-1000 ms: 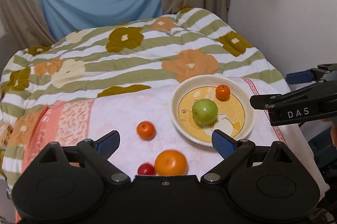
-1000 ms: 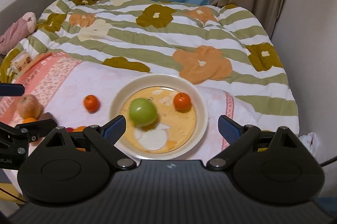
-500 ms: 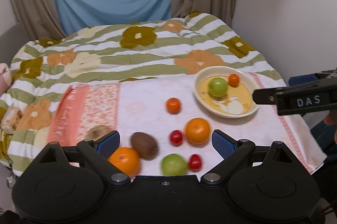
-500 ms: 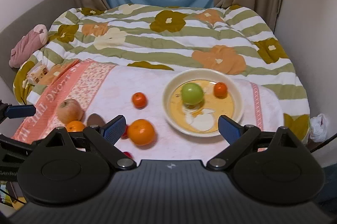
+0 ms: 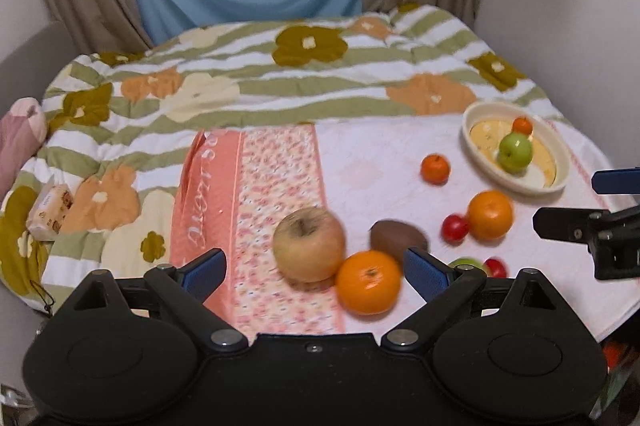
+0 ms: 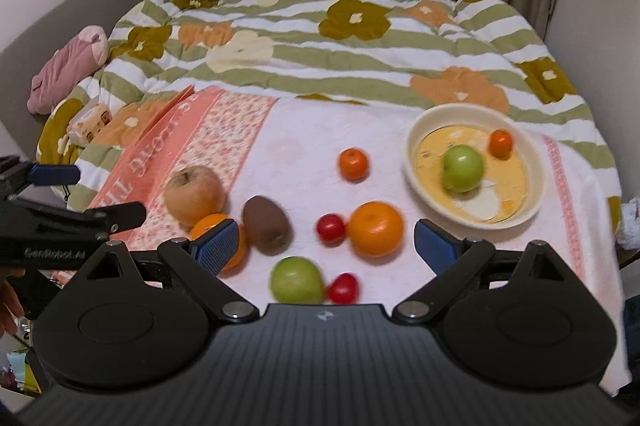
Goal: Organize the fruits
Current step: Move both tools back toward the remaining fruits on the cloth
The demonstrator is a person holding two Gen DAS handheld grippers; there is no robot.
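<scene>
Left-wrist view: my left gripper (image 5: 314, 268) stands wide apart, holding nothing, above the pale apple (image 5: 309, 244) and the orange (image 5: 368, 282) touching it; the kiwi (image 5: 398, 237) lies just beside them. Here the near green apple (image 5: 466, 263) and a cherry tomato (image 5: 496, 267) are mostly hidden behind my right finger. My right gripper's fingers (image 5: 568, 228) enter at the right edge.

Right-wrist view: my right gripper (image 6: 325, 250) is likewise spread wide and empty. This view shows the near green apple (image 6: 297, 280) and tomato (image 6: 343, 288) in full, touching, whereas the orange beside the pale apple (image 6: 194, 194) is half covered by my left finger. A second orange (image 6: 375, 228) touches another tomato (image 6: 330, 228); a small tangerine (image 6: 353, 164) lies apart on the pink cloth (image 6: 304, 130).

Container: the cream bowl (image 6: 418, 130), at the cloth's right side, holds one green apple (image 6: 462, 168) and one small tangerine (image 6: 501, 143), close together but not touching. All other fruit lies loose on the cloth.
</scene>
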